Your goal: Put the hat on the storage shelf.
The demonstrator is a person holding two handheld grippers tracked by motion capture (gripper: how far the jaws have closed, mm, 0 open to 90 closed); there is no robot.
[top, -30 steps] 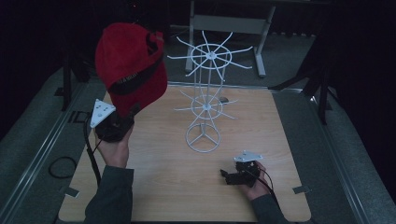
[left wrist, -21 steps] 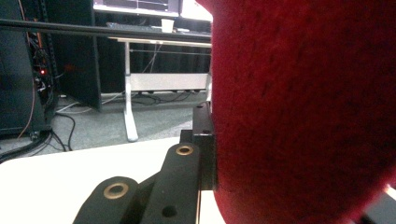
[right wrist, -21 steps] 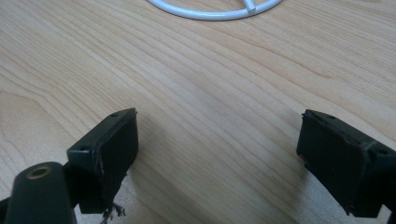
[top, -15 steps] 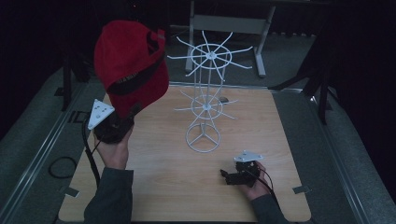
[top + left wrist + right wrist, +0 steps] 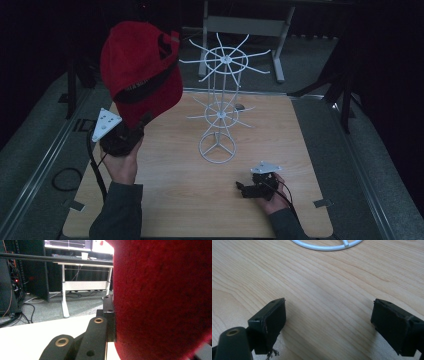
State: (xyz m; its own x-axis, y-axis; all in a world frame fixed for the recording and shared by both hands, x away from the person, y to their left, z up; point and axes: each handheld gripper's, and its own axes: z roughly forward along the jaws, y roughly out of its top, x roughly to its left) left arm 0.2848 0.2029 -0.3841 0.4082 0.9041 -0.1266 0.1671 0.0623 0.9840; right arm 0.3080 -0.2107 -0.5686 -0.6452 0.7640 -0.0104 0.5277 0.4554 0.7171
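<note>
A red cap (image 5: 140,70) hangs in the air over the table's left side, lifted above the wood. My left gripper (image 5: 141,124) is shut on its lower edge, held up by the person's left hand. In the left gripper view the red cap (image 5: 162,300) covers the right half, and one black jaw of the left gripper (image 5: 110,315) presses against the cloth. A white wire stand (image 5: 220,105) with two tiers of spokes rises at the table's middle. My right gripper (image 5: 241,189) rests low near the front right, open, with bare wood between the jaws of the right gripper (image 5: 329,325).
The wooden table (image 5: 280,130) has grey floor strips on both sides. The stand's round base ring (image 5: 324,246) lies just ahead of the right jaws. A white desk frame (image 5: 245,25) stands behind the table. A black cable loops off the table's left edge.
</note>
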